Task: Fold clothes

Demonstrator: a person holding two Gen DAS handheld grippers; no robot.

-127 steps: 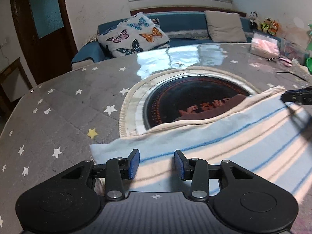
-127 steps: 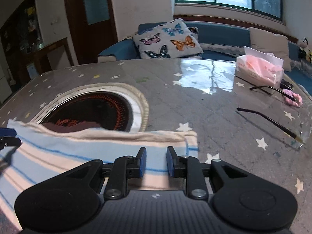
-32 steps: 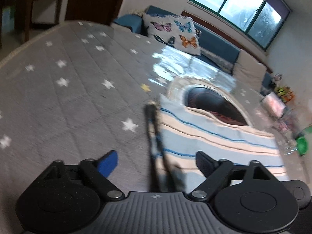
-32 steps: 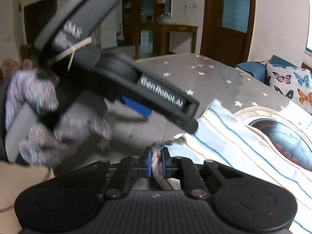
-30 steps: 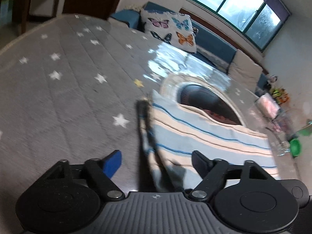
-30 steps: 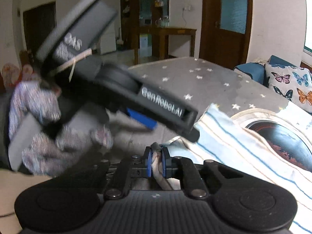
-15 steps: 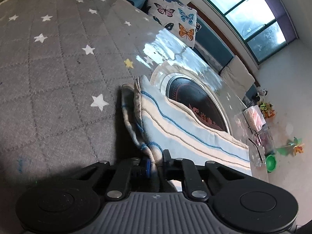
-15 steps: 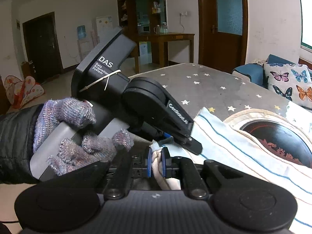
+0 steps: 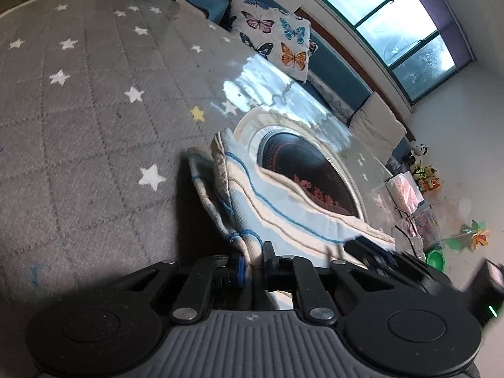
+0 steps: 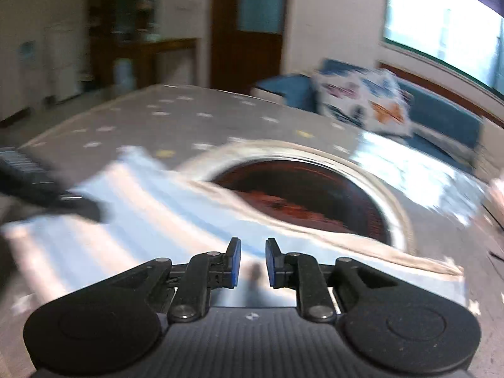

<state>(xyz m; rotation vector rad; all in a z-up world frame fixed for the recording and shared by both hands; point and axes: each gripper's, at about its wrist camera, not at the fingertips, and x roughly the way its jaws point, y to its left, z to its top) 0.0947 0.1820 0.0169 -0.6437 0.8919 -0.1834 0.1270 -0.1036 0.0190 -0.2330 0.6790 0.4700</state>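
Grey star-print table (image 9: pixel 94 100) with round dark inset (image 9: pixel 308 176). Striped cloth (image 9: pixel 283 208) lies on table over inset's near edge, long axis running from left gripper toward far right. Left gripper (image 9: pixel 253 266) low, tilted, fingers pinched on bunched cloth corner. Right gripper (image 10: pixel 253 263) above cloth, fingers narrowly apart, holding nothing; view blurred.
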